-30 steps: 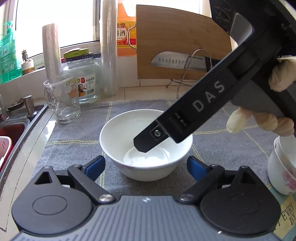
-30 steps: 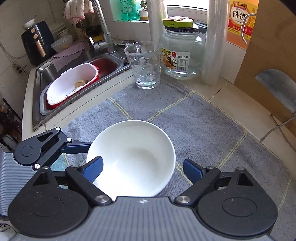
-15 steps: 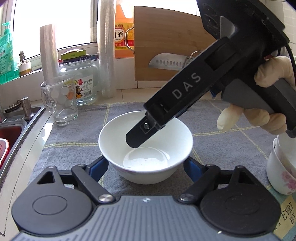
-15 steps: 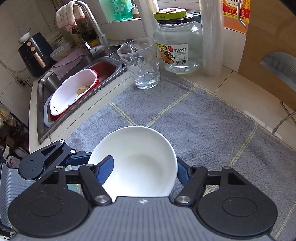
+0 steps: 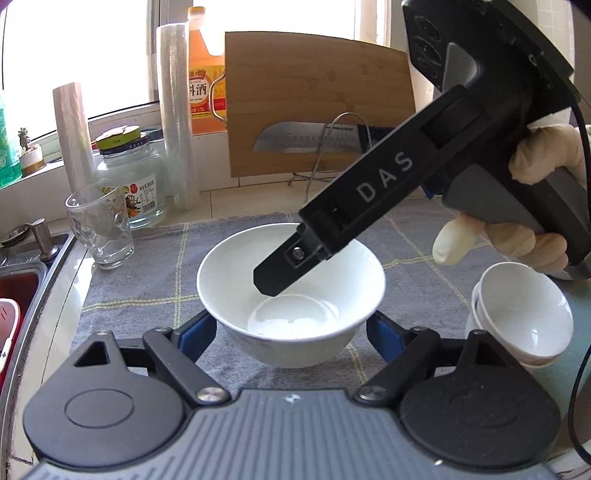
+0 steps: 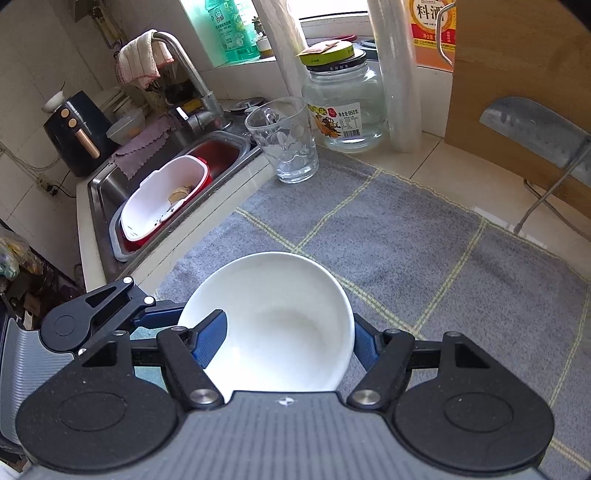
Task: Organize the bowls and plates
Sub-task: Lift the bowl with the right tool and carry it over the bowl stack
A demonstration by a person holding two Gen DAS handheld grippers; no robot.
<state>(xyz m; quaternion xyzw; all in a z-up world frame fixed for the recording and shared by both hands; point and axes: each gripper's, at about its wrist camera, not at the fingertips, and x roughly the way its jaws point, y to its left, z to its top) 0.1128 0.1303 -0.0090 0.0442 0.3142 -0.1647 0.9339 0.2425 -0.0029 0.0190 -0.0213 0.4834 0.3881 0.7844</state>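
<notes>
Both grippers clamp one white bowl [image 5: 291,295] above the grey mat [image 6: 424,236]. Left gripper [image 5: 291,332] grips its outer walls. Right gripper [image 6: 288,332] pinches the rim, one finger inside.

light: bright daylight, window [image 5: 92,55] overexposed | shadows: soft | focus: sharp | edges: fisheye-bent, dark corners

White letters "DAS" run along the black arm of the right claw [image 5: 271,284]. The orange bottle [image 6: 430,33] by the window carries a label with big characters "料酒" — a line of small print below is too fine to read. The glass jar [image 6: 345,107] has a picture label ending in "950克" above a barcode.
</notes>
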